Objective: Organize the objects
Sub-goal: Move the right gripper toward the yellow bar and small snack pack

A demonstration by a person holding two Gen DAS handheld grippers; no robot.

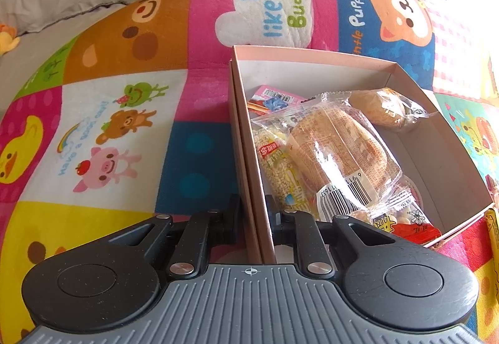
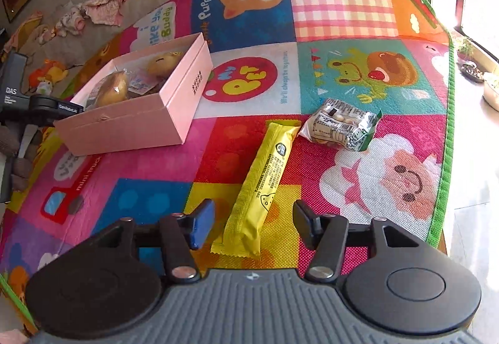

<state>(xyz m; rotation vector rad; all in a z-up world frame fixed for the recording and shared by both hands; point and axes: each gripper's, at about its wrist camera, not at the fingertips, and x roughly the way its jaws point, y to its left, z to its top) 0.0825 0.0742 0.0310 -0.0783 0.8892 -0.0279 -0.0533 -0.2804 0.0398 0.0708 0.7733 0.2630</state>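
Yellow snack bar [image 2: 260,188] lies flat on the play mat [image 2: 343,10], well apart from the pink box [image 2: 137,122] and toward the mat's near edge; the right claw [image 2: 254,227] stands open, one finger on each side of the bar's near end, neither pad touching it; a silver snack packet [image 2: 341,125] lies just beyond the bar's far end, farther still from the box. The left claw [image 1: 254,220] is closed on the box's near wall, seemingly steadying it; wrapped buns [image 1: 336,144] and other packets already lie inside. Advice for the grasp: centre the bar between the fingers, lower until the pads flank its width, close gently since the wrapper will likely crumple, then carry it to the box's bare end.
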